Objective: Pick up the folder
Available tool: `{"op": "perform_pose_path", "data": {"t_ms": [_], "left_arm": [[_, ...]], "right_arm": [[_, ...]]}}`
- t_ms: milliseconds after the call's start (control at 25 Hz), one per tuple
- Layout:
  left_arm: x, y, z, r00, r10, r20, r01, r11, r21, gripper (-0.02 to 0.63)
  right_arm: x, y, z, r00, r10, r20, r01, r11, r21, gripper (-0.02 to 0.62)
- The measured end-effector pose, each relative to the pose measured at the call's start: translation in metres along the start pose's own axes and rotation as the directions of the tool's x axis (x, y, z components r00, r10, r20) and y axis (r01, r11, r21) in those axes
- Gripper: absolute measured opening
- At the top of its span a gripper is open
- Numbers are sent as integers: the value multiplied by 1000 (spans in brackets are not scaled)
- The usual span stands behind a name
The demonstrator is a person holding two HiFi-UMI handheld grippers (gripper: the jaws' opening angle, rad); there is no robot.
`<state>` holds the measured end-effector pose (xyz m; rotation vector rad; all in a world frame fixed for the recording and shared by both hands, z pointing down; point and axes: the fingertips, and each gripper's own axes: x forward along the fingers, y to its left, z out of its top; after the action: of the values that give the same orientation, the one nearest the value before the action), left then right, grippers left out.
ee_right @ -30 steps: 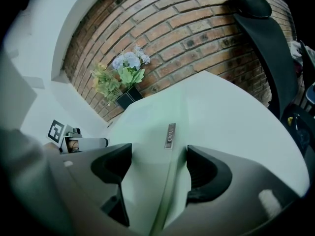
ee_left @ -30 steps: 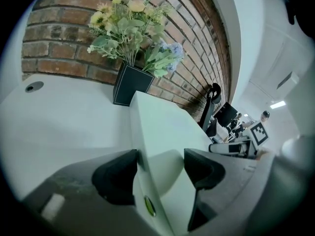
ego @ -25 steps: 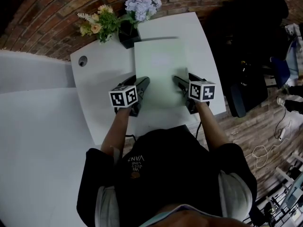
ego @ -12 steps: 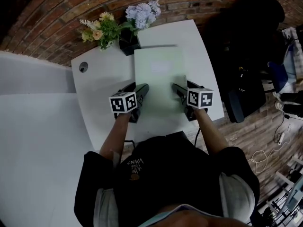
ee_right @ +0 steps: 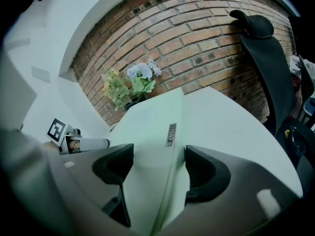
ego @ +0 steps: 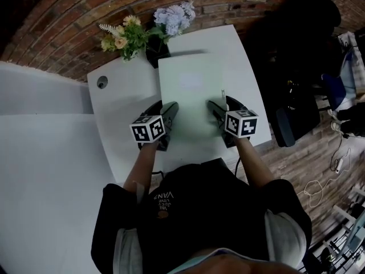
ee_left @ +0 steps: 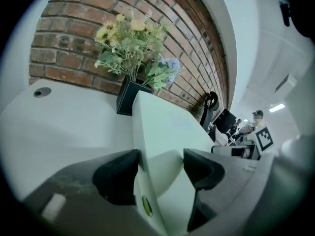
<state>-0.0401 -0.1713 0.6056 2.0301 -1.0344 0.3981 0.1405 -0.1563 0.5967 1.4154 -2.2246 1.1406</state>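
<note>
A pale green folder [ego: 191,90] is held over the white table [ego: 120,101], between my two grippers. My left gripper [ego: 171,108] is shut on its left edge, and in the left gripper view the folder [ee_left: 162,127] fills the gap between the jaws of that gripper [ee_left: 161,157]. On the right edge, my right gripper [ego: 215,108] is shut on the spine side. In the right gripper view the folder [ee_right: 147,119] runs between the jaws of the right gripper [ee_right: 158,154], with a small label [ee_right: 171,134] on its spine. The folder's far edge casts a shadow on the table.
A black vase of flowers [ego: 155,44] stands at the table's far edge against the brick wall [ego: 68,16], just beyond the folder. A round cable hole [ego: 102,82] sits at the far left corner. A black office chair [ego: 302,44] stands to the right.
The folder has come up off the table and shifted slightly left, looking larger in the head view. Both grippers stayed on its edges and moved with it.
</note>
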Motion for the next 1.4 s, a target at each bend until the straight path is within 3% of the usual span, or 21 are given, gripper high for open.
{"op": "perform_pose_path", "data": {"t_ms": [560, 1400], "left_arm": [[-20, -9, 9, 998, -25, 52, 21, 997, 74, 291], [-74, -9, 36, 978, -17, 206, -16, 988, 157, 288]], "right_arm": [[-17, 18, 4, 999, -17, 46, 18, 999, -35, 318], [-30, 70, 29, 990, 22, 140, 3, 984, -179, 316]]}}
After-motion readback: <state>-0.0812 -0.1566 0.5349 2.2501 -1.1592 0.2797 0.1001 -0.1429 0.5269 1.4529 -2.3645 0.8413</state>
